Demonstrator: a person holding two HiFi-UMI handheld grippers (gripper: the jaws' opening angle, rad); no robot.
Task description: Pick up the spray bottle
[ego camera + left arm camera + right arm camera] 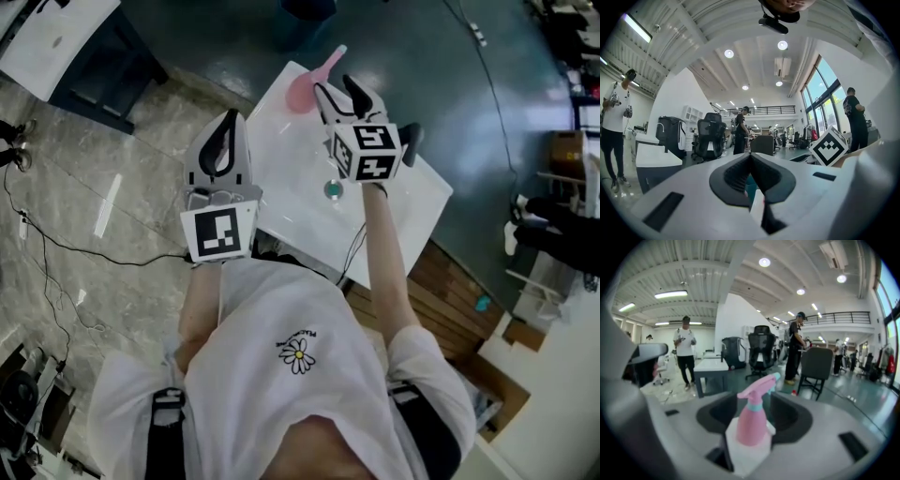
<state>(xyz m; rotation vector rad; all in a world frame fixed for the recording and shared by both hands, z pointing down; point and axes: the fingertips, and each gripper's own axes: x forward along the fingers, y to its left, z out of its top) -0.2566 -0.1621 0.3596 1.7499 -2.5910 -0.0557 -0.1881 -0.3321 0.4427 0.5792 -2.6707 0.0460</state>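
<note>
Approach step. Bottle [754,423] stands on worktop [300,197], just ahead of your right tongs [343,94], which are spread and clear of it. Left tongs [751,157] pressed together (idle, empty). Next: advance, centre the body, squeeze.

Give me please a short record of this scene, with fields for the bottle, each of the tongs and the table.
Bottle: pink plastic spray bottle with teal collar, upright near the far corner of the white rectangular table.
Right tongs: open, aimed at the bottle, which shows in the gap between the jaws; not gripped.
Left tongs: shut, empty, over the table's left edge.
Other: small round greenish object on the table.
Task state: bottle not yet picked up.
</note>
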